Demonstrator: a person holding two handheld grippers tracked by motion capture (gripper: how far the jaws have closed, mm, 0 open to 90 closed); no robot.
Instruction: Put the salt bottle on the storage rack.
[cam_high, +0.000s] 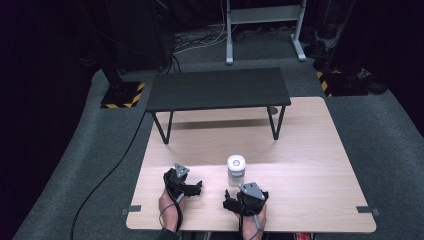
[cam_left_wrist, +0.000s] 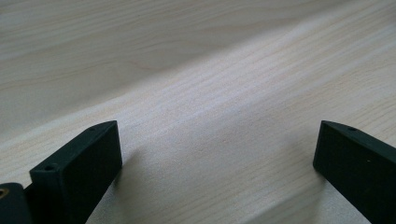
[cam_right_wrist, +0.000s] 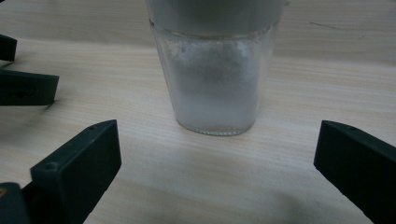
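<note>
A person's left hand (cam_high: 169, 210) rests the left gripper (cam_high: 194, 188) on the pale wood counter (cam_high: 310, 170), its jaws spread wide over bare wood. Just right of it, a clear jar (cam_high: 236, 170) with a pale lid, part-filled with white powder, stands upright near the counter's front edge. The right gripper (cam_high: 228, 200) lies just before the jar, jaws wide, not touching it. Behind stands a black bench (cam_high: 218, 88).

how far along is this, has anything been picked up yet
Nothing looks done yet: the jar stands upright on the wooden table, untouched. In hand: the right tool is open and lined up just short of the jar. The left tool is open over bare wood. The grasp and whatever follows are still left.
</note>
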